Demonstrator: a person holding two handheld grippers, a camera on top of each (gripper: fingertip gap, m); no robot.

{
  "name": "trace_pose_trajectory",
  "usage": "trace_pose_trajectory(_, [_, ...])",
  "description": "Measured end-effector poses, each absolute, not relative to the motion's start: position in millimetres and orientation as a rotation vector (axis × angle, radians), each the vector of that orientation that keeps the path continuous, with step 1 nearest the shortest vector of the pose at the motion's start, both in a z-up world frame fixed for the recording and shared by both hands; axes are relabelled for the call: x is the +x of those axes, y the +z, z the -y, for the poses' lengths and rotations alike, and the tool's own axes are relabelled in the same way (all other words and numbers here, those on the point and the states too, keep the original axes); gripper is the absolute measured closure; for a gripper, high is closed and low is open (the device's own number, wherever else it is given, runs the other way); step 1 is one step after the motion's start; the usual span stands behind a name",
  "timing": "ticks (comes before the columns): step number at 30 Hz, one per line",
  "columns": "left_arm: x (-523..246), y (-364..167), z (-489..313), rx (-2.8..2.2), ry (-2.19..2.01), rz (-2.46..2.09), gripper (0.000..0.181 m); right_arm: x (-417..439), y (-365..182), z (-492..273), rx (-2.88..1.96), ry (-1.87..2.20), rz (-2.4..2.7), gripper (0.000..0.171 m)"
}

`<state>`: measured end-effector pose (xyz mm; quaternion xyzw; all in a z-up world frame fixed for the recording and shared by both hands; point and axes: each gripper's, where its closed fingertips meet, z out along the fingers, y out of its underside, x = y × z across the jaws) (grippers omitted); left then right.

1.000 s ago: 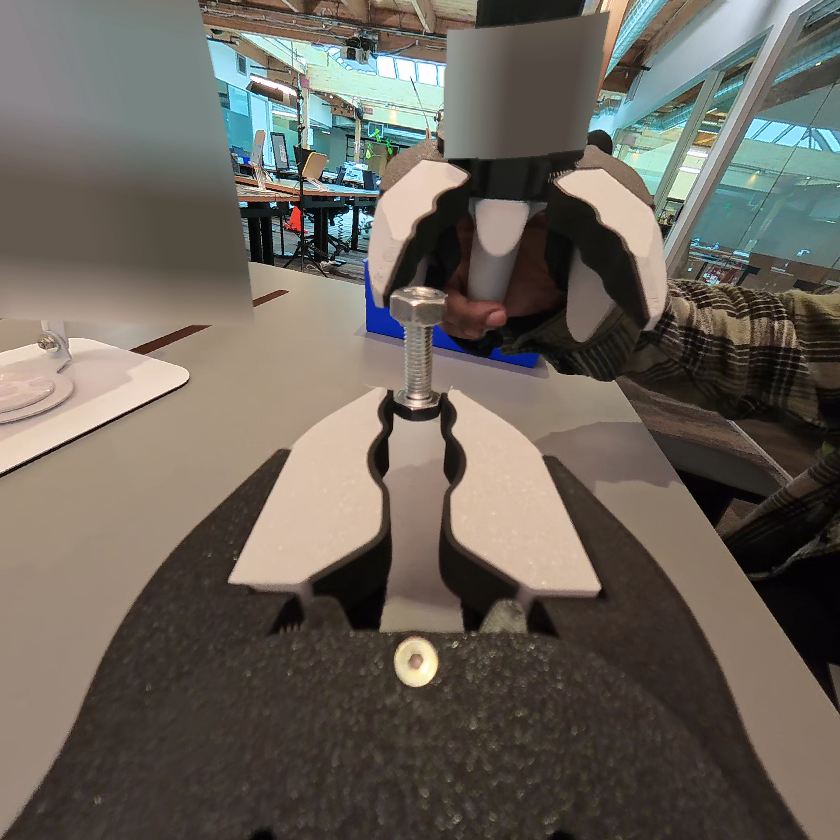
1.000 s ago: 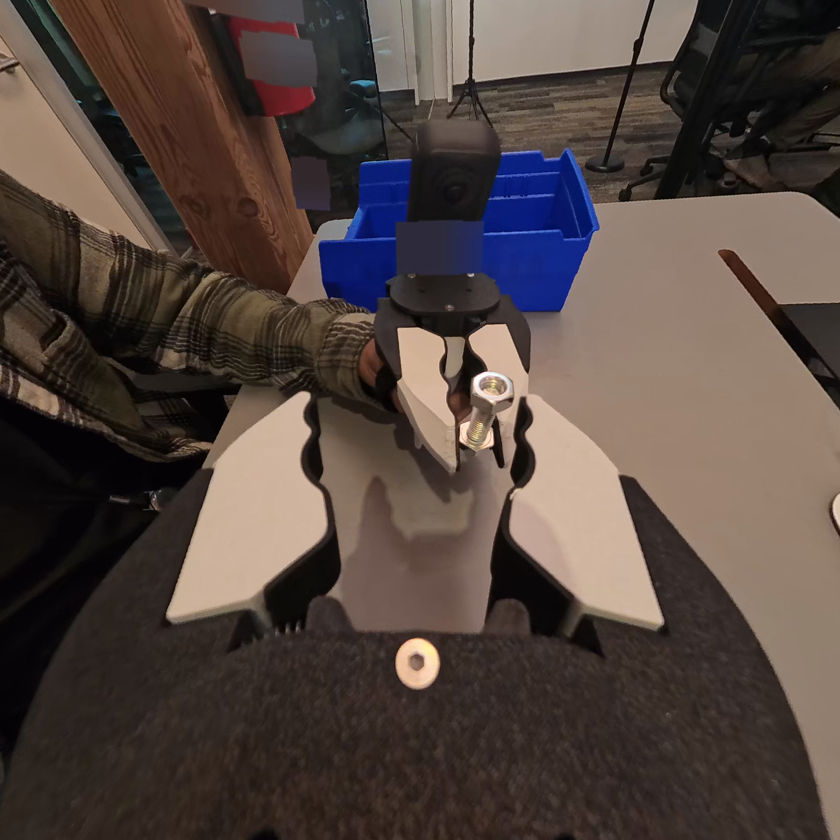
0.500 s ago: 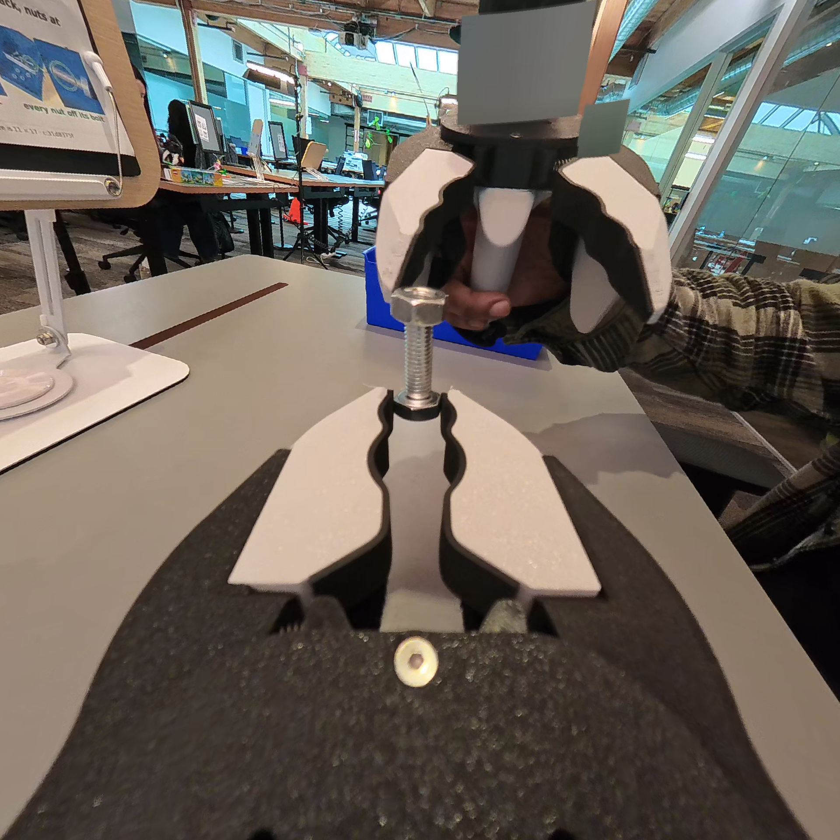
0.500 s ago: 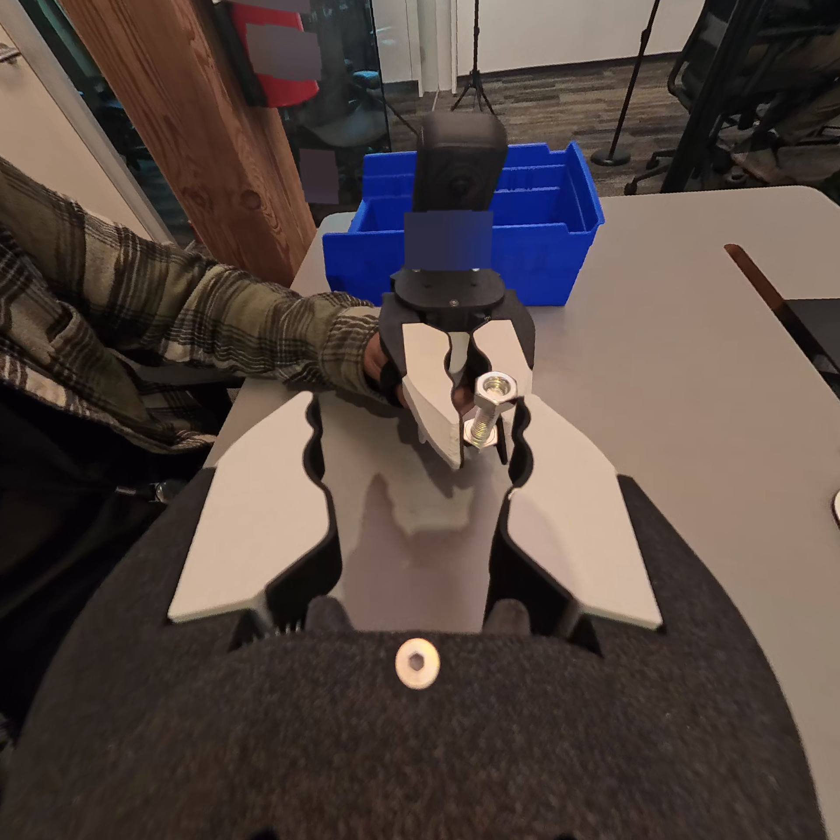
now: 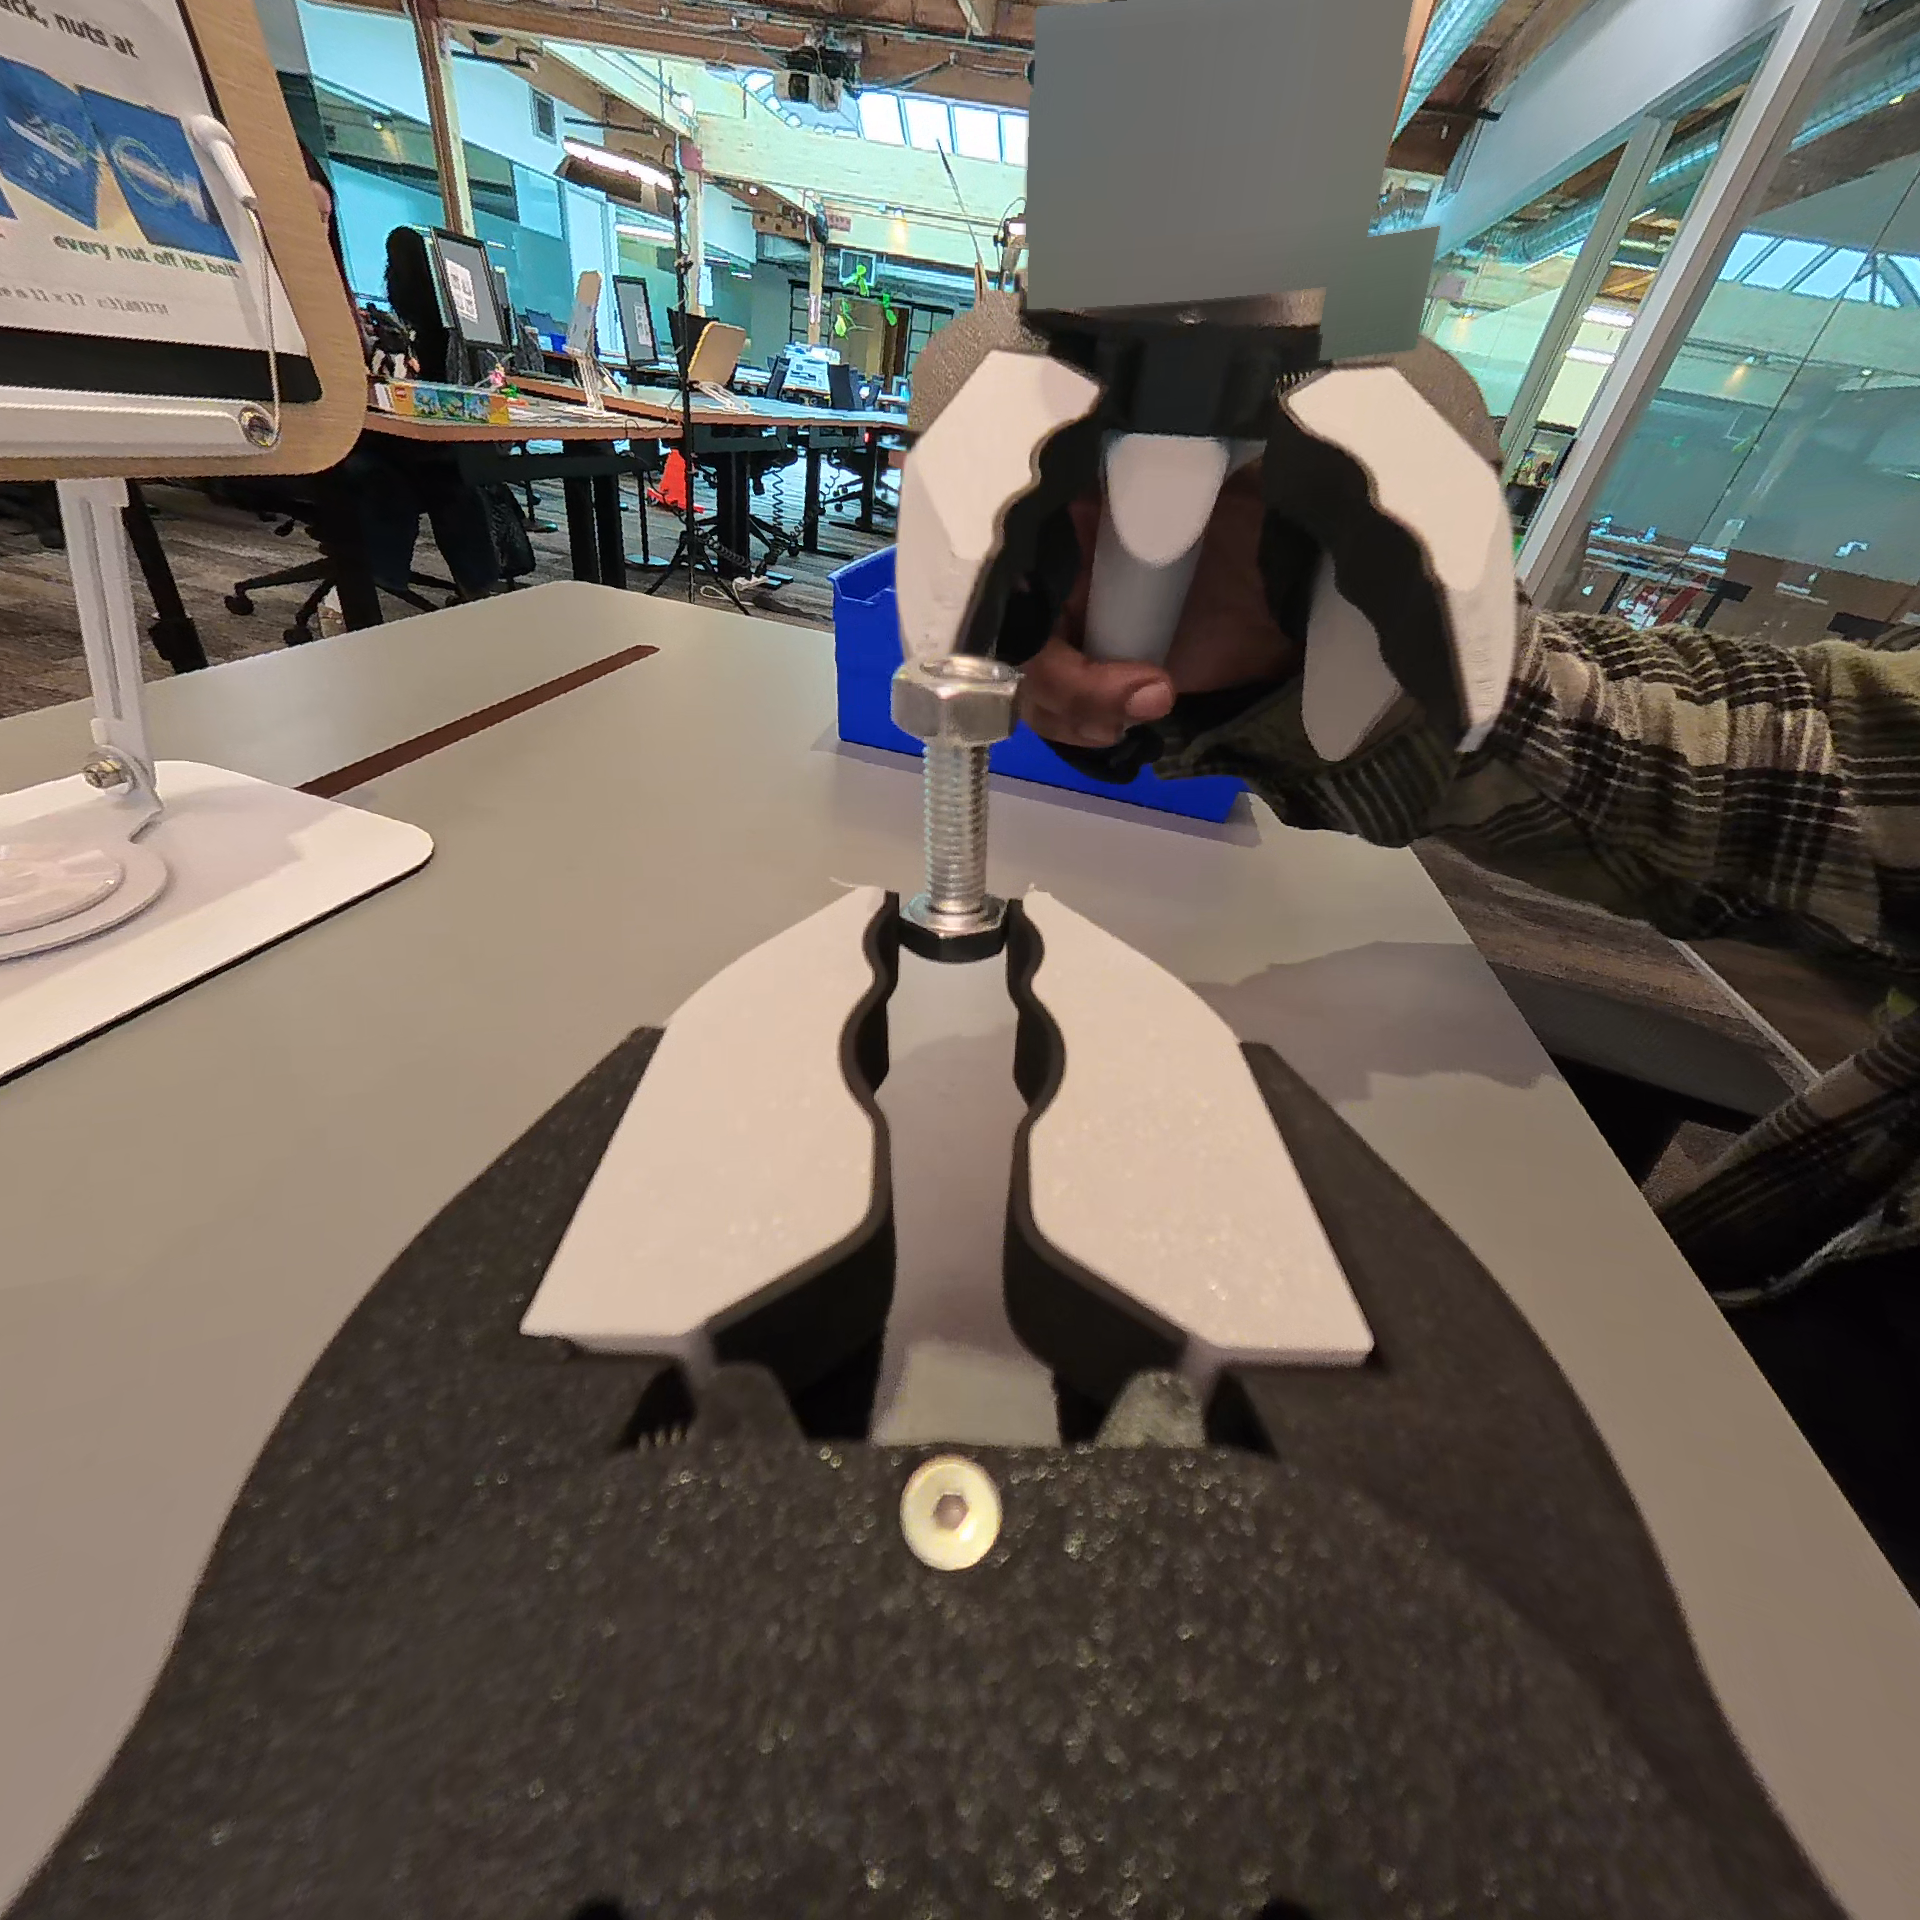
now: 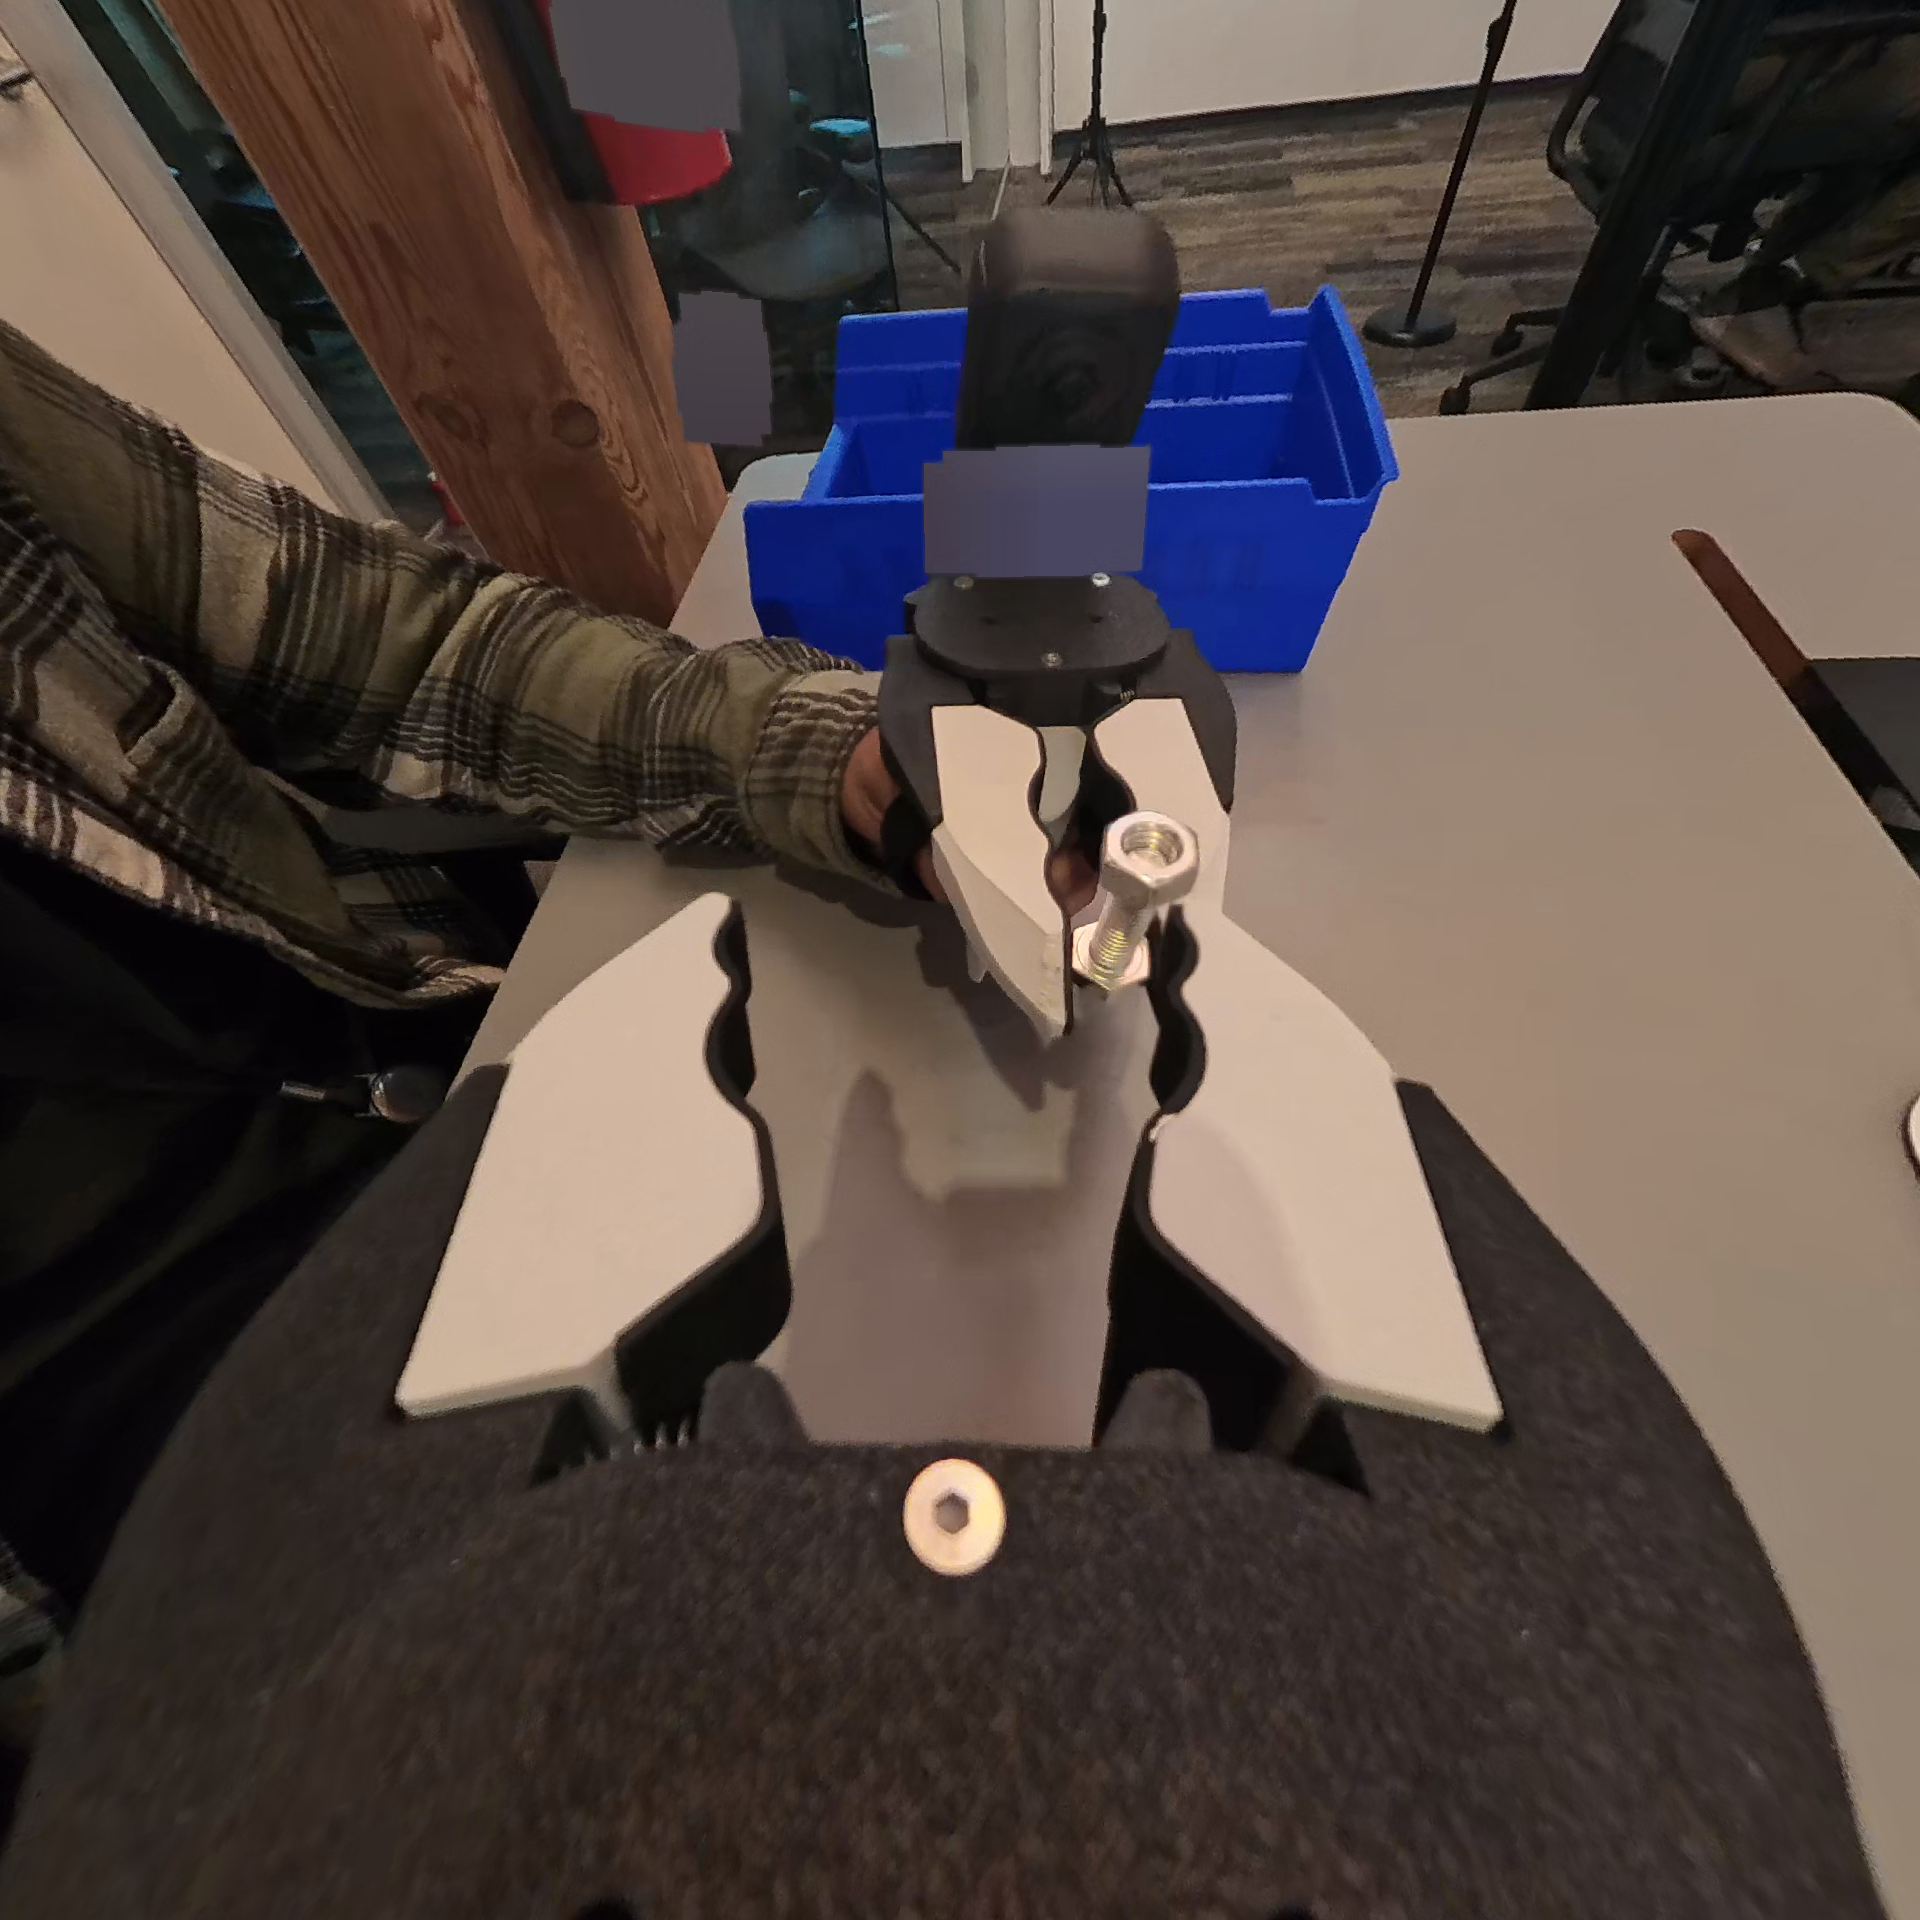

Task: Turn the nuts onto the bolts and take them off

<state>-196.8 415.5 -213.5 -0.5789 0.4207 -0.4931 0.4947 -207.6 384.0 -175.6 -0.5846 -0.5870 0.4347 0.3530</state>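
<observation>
A silver bolt (image 5: 956, 821) stands upright over the grey table (image 5: 520, 935). A hex nut (image 5: 956, 701) sits at the top end of its thread. My left gripper (image 5: 951, 925) is shut on the bolt's head at the bottom. In the right wrist view the left gripper (image 6: 1101, 966) holds the bolt (image 6: 1117, 930) with the nut (image 6: 1148, 852) on top. My right gripper (image 6: 951, 925) is open and empty. Its right fingertip (image 6: 1205, 956) is close beside the bolt. In the left wrist view the right gripper (image 5: 1195, 665) hangs open just behind and above the nut.
A blue bin (image 6: 1299, 540) stands at the table's far end behind the left gripper. A white stand base (image 5: 208, 883) with a sign board is at the left. A wooden post (image 6: 468, 312) and the person's plaid sleeve (image 6: 416, 707) are on the left of the right wrist view. Across from one pair of fingers to the other is roughly 5 cm.
The left gripper keeps the bolt still. The open right gripper has drifted slightly up and toward the nut.
</observation>
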Motion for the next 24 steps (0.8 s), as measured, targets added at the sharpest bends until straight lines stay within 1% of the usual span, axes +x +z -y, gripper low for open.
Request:
trace_pose_trajectory(5, [-195, -213, -413, -1.396, -1.197, -1.033, 0.162, -208, -169, -393, -1.507, 1.103, 1.476, 0.095])
trace_pose_trajectory(8, [-194, -213, -411, -1.389, -1.183, -1.051, 0.162, -206, -168, -401, -1.497, 0.999, 1.531, 0.104])
trace_pose_trajectory(10, [-193, -215, -410, -1.386, -1.179, -1.066, 0.162, -206, -167, -402, -1.499, 0.963, 1.591, 0.117])
trace_pose_trajectory(19, [-190, -216, -405, -1.373, -1.155, -1.109, 0.162, -214, -179, -403, -1.534, 0.871, 1.807, 0.153])
trace_pose_trajectory(24, [-191, -214, -408, -1.368, -1.119, -1.092, 0.162, -218, -177, -406, -1.598, 0.884, 1.690, 0.154])
